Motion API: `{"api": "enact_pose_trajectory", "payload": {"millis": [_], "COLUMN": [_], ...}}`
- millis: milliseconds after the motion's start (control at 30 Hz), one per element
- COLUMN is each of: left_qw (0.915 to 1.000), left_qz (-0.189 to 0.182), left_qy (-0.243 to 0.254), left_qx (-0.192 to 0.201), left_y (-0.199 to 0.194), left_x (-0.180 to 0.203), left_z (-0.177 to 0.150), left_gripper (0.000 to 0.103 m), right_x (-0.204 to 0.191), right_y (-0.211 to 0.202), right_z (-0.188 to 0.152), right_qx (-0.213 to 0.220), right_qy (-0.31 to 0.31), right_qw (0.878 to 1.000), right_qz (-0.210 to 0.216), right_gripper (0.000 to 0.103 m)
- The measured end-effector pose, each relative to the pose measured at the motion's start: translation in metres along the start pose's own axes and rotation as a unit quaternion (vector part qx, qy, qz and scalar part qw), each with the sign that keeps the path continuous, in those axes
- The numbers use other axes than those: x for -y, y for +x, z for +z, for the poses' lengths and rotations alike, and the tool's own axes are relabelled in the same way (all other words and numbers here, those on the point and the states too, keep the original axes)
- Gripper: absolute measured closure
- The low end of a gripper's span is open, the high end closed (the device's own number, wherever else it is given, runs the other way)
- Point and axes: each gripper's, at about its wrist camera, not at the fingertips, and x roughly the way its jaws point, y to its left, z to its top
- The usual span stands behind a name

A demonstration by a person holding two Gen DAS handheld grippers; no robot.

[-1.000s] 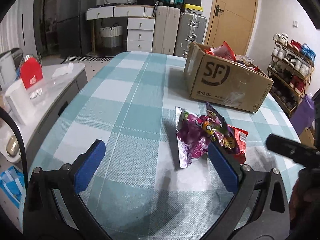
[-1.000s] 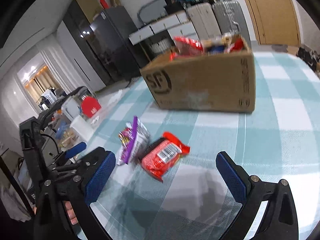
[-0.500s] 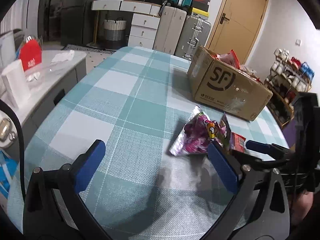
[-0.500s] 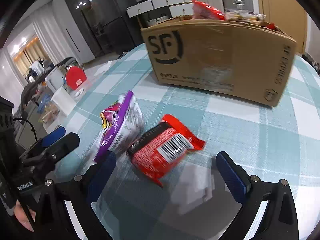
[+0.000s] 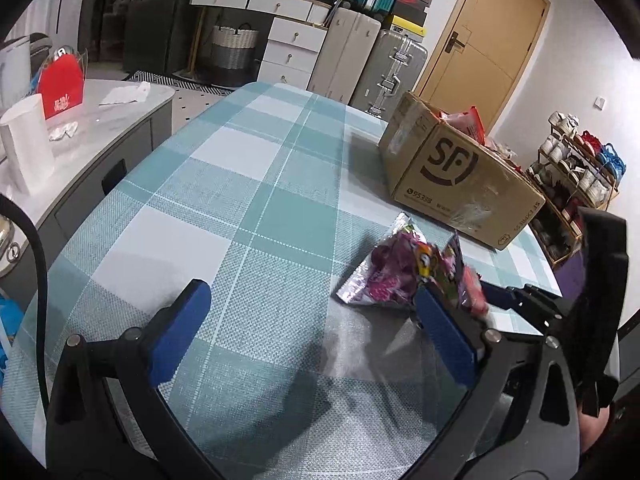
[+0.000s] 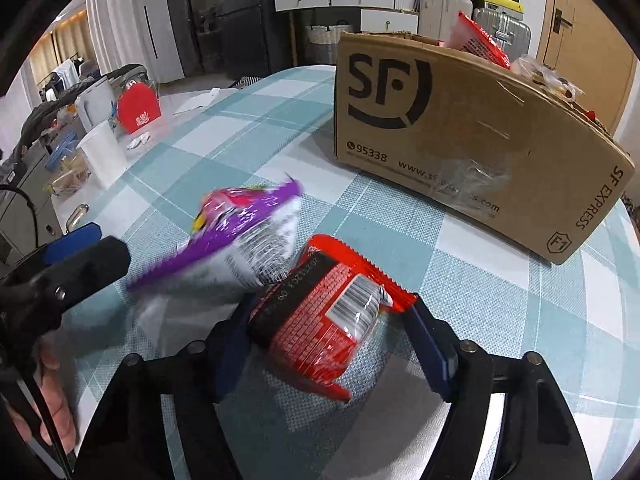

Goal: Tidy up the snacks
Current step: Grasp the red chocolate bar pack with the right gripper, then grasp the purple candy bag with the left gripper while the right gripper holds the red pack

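Observation:
A red snack packet (image 6: 320, 316) lies on the checked tablecloth between the blue pads of my right gripper (image 6: 332, 340), which has closed in on its sides. A purple and silver snack bag (image 6: 240, 232) lies just left of it, blurred; it also shows in the left wrist view (image 5: 396, 272). My left gripper (image 5: 312, 332) is open and empty, hovering above the cloth, its right pad beside the purple bag. The brown SF cardboard box (image 6: 460, 132) holding several snacks stands behind; it also shows in the left wrist view (image 5: 452, 172).
The table (image 5: 240, 208) has a teal checked cloth. A grey side counter (image 5: 96, 128) at left holds a white cup (image 5: 28, 140) and a red card. Suitcases, white drawers and a wooden door stand at the back; a shoe rack (image 5: 576, 168) at right.
My right gripper moved forward and narrowed around the red packet. The purple bag shifted. My left gripper drew back to the left, still open.

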Motion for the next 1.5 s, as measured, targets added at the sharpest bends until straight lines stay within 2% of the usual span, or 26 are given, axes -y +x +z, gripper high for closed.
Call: {"api": "enact_pose_trajectory", "payload": {"millis": [33,167,467,667,967,1067,1233,1367,1500], "left_qw": [1.0,1.0,1.0,0.9998,0.9985,0.9967,0.9947,0.9922,0.9925], "left_qz": [0.0,0.002,-0.001,0.007,0.037,0.059,0.046,0.039,0.033], "left_qy": [-0.001,0.001,0.003,0.005,0.032,0.05,0.092,0.117,0.113], "left_qx": [0.001,0.003,-0.004,-0.016,-0.025,-0.026,0.0,-0.018,-0.033], "left_y": [0.0,-0.001,0.003,0.009,0.013,0.014,0.004,0.007,0.014], "left_x": [0.0,0.001,0.002,0.003,0.014,0.02,0.037,0.049,0.053], "left_z": [0.0,-0.001,-0.001,-0.001,-0.002,-0.003,-0.006,-0.003,0.006], "left_gripper": [0.001,0.001,0.001,0.001,0.001,0.001,0.001,0.001,0.001], "right_x": [0.0,0.008,0.034,0.055,0.081,0.085,0.091,0.088,0.09], "right_y": [-0.003,-0.008,-0.032,-0.057,-0.069,-0.073,-0.081,-0.084,-0.088], "right_z": [-0.002,-0.008,-0.025,-0.04,-0.057,-0.059,-0.064,-0.064,-0.066], "right_qx": [0.004,0.01,0.032,0.065,0.099,0.109,0.126,0.13,0.141], "right_qy": [-0.004,0.01,0.07,0.083,0.12,0.127,0.139,0.132,0.135], "right_qw": [1.0,1.0,0.995,0.992,0.983,0.98,0.974,0.975,0.972], "right_qz": [-0.001,0.011,0.065,0.065,0.099,0.109,0.126,0.123,0.131], "right_gripper": [0.052,0.053,0.053,0.053,0.053,0.053,0.053,0.053,0.053]}}
